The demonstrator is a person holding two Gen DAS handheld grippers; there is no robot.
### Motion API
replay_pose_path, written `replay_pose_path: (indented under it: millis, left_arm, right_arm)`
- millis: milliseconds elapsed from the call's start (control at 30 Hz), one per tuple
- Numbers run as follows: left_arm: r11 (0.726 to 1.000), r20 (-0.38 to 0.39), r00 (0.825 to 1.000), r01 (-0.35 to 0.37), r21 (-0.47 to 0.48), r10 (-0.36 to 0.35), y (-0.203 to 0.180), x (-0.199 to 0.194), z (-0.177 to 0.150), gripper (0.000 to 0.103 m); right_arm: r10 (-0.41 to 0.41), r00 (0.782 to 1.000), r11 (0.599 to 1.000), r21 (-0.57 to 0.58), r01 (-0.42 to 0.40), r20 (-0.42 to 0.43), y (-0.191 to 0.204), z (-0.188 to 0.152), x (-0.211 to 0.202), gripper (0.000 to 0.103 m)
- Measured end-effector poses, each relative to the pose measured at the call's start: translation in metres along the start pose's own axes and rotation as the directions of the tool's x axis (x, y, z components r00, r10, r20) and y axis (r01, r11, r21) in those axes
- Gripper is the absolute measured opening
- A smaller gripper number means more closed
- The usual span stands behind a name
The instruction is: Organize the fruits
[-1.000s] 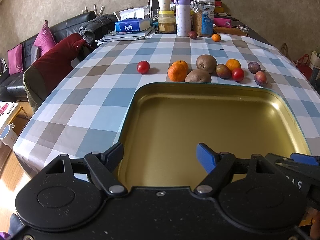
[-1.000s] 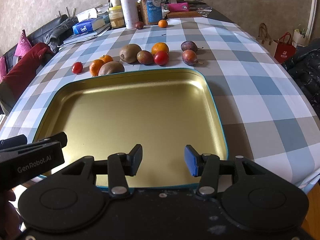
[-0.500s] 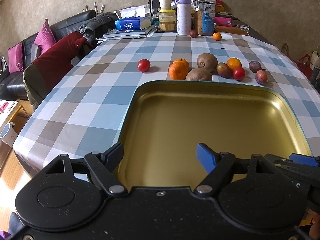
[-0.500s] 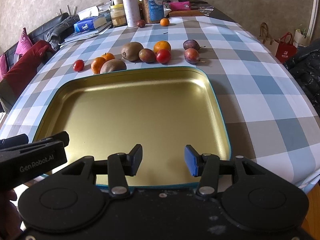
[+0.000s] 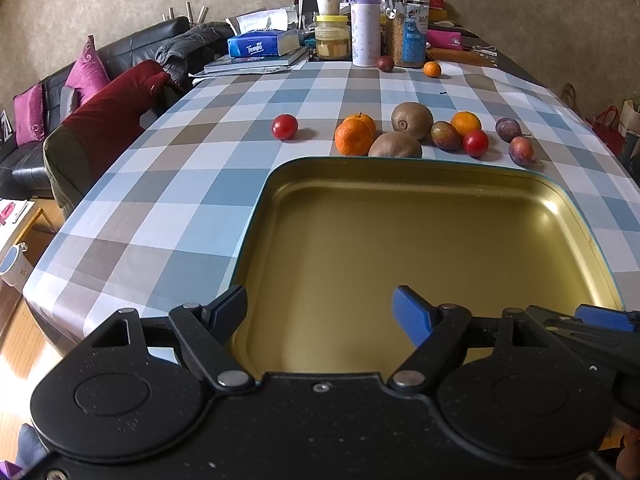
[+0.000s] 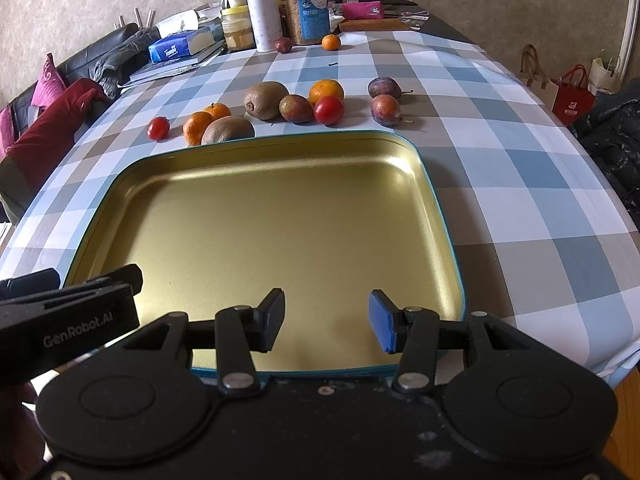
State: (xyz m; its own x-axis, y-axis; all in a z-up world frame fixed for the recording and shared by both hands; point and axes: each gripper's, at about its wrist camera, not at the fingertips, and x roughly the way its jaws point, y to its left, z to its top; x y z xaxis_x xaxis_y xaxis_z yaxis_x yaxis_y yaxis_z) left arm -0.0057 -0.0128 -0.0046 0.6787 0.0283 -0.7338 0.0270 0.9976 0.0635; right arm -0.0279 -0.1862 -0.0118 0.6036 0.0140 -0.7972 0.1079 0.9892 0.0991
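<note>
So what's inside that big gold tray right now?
Nothing: the tray shows only bare gold floor. All the fruit sits on the table beyond its far rim. The strip nearest the camera is hidden by the right gripper.

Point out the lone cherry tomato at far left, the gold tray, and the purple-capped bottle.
cherry tomato [image 5: 285, 127]: left wrist view, centre of skin.
gold tray [image 6: 439, 216]: right wrist view, right rim.
purple-capped bottle [image 6: 264, 20]: right wrist view, white body.

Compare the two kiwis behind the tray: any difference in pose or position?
The near kiwi sits right behind the tray's far rim, which hides its base; the far kiwi stands further back and fully visible. The far kiwi points a stem end at the camera; the near kiwi shows only plain skin. The near kiwi sits beside an orange, the far kiwi beside a plum. Both are brown, fuzzy, and outside the tray.
</note>
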Motion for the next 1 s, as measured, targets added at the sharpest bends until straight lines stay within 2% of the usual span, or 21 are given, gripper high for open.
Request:
replay_pose_path:
  millis: [467, 767, 1000]
  left_arm:
    - [1.0, 0.004, 1.0, 0.013, 0.011, -0.014, -0.002, -0.002, 0.001, 0.081]
    - [0.998, -0.059, 0.997, 0.046, 0.031, -0.044, -0.005, 0.002, 0.006, 0.081]
    - [0.996, -0.115, 0.991, 0.078, 0.038, -0.073, -0.002, 0.006, 0.016, 0.081]
  right_arm:
    - [0.007, 1.0, 1.0, -0.002, -0.007, -0.006, -0.001, 0.001, 0.0, 0.05]
    - [0.015, 1.0, 1.0, -0.017, -0.015, -0.025, 0.0, 0.005, 0.0, 0.05]
    - [0.022, 0.996, 0.999, -0.023, -0.024, -0.084, -0.001, 0.018, 0.004, 0.05]
